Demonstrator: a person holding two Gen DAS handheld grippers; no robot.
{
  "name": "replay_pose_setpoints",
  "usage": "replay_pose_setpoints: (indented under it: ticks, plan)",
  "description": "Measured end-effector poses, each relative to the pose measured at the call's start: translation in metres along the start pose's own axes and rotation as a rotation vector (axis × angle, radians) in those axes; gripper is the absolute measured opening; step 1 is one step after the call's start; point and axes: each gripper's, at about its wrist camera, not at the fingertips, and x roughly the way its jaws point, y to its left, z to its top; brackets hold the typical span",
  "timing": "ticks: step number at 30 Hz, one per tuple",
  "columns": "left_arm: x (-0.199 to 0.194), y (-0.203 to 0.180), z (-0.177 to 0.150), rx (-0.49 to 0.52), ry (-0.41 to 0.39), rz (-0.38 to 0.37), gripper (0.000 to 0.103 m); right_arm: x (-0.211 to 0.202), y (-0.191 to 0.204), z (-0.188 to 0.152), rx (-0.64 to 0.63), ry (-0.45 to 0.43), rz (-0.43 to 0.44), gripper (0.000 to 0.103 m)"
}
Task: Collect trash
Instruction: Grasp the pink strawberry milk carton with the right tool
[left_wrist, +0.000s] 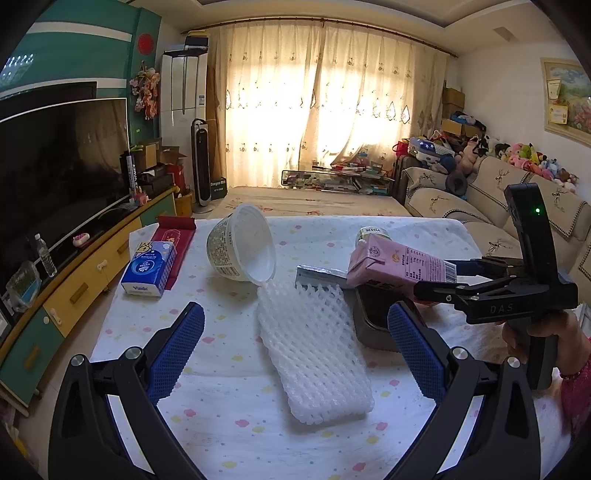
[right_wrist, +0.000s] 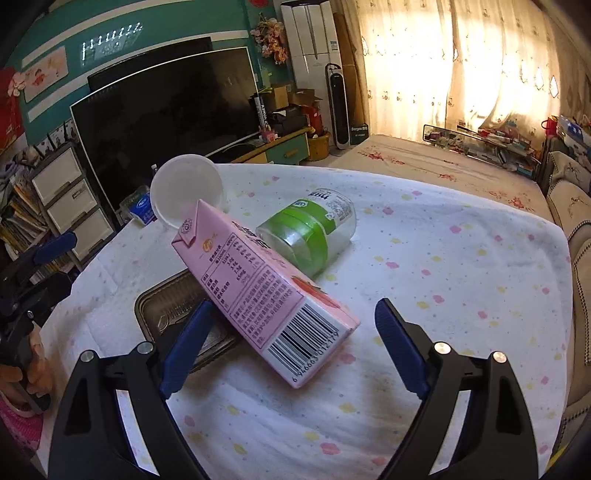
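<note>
- Four pieces of trash lie on our worktop (right_wrist: 443, 258): pink carton (right_wrist: 258, 291), green-labelled jar (right_wrist: 314, 232), white cup (left_wrist: 242, 251), foam net (left_wrist: 314, 354).
- Our right gripper (right_wrist: 291, 339) has wide jaws straddling the carton, which leans on a dark tray (right_wrist: 166, 306), possibly the collecting bin.
- Our left gripper (left_wrist: 295, 339) gapes, empty, around the net.
- Nearly everything remains uncollected.

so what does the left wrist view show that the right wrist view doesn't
Only the left wrist view shows the white foam net, the red pouch and the silver wrapper.

Only the right wrist view shows the green-labelled jar in full, lying on its side.

Both show the pink carton tilted over the dark tray, the white cup, the blue tissue pack and the open right tool.
</note>
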Motion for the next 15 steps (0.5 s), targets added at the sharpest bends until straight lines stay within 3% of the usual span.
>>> replay_pose_setpoints:
  ticks: [5, 7, 10, 15]
  plan:
    - [0.001, -0.001, -0.001, 0.003, 0.008, 0.001, 0.098, 0.003, 0.000, -0.001, -0.007, 0.004, 0.007, 0.069]
    - [0.002, -0.001, -0.001, 0.004, 0.006, 0.001, 0.098, 0.004, 0.004, -0.003, -0.023, 0.021, 0.008, 0.054]
    - [0.001, 0.000, -0.001, 0.003, 0.002, 0.002, 0.098, -0.001, 0.013, -0.007, -0.057, 0.022, -0.013, 0.047]
    - [-0.003, 0.002, 0.001, -0.007, -0.015, -0.002, 0.098, -0.039, 0.018, -0.007, -0.013, -0.067, 0.073, 0.042]
